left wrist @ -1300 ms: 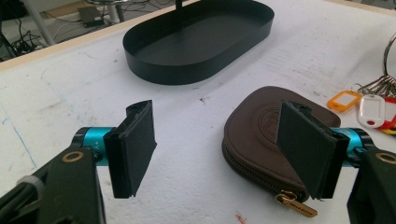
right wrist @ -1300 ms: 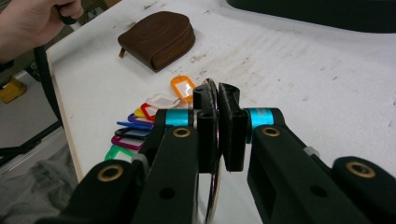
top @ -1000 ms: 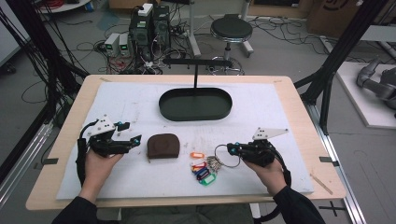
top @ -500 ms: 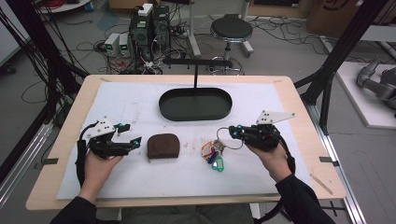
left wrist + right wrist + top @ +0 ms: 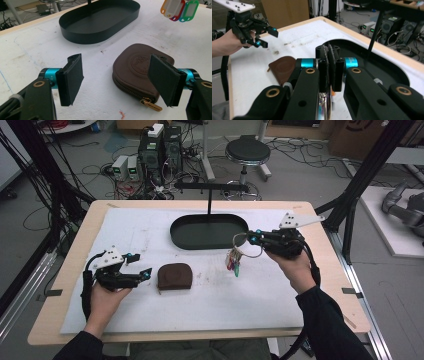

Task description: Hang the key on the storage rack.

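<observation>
A bunch of keys with coloured tags (image 5: pixel 234 261) hangs from a wire ring off the tip of my right gripper (image 5: pixel 255 238), which is shut on the ring above the mat, just right of the black oval tray (image 5: pixel 200 234). In the right gripper view the jaws (image 5: pixel 329 60) are pressed together with bright metal (image 5: pixel 323 105) below them. My left gripper (image 5: pixel 142 265) rests open beside a brown zip pouch (image 5: pixel 175 276). In the left gripper view the open gripper (image 5: pixel 116 80) frames the pouch (image 5: pixel 135 67) without touching it, and the tags (image 5: pixel 180 10) dangle at top right.
A thin black T-shaped stand (image 5: pixel 209 200) rises from the tray's far side. The white mat (image 5: pixel 150 230) covers most of the wooden table. Beyond the table are computers, cables and a stool (image 5: pixel 247 151).
My right gripper has lifted the key bunch off the mat and carried it up and toward the tray's right end. The left gripper and the pouch have stayed put.
</observation>
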Demonstrator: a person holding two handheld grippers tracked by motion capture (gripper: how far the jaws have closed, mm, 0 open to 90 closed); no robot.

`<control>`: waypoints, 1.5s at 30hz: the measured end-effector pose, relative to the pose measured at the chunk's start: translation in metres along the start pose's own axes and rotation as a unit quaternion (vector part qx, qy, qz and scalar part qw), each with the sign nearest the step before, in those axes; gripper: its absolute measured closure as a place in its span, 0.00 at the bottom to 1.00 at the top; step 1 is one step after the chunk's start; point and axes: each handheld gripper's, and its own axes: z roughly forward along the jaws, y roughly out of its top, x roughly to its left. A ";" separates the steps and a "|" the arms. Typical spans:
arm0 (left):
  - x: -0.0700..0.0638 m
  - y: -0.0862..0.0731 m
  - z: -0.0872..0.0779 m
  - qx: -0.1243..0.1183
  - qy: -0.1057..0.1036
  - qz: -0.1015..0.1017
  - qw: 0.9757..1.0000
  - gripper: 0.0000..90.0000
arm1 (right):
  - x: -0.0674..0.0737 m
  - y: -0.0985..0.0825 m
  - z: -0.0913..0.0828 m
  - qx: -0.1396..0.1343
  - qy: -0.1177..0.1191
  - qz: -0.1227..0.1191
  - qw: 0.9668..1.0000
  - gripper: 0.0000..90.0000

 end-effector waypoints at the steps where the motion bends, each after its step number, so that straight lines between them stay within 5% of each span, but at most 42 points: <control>1: 0.000 0.000 0.000 0.000 -0.001 0.000 1.000 0.32 | -0.001 0.003 0.001 -0.002 0.000 -0.002 1.000 0.98; 22: -0.002 -0.001 0.002 0.000 -0.005 0.002 1.000 0.32 | -0.038 0.050 0.030 -0.021 -0.031 -0.025 0.999 0.98; 45: 0.001 -0.005 0.000 -0.003 -0.005 -0.004 1.000 0.32 | -0.095 0.051 0.072 0.003 -0.090 0.010 0.996 0.98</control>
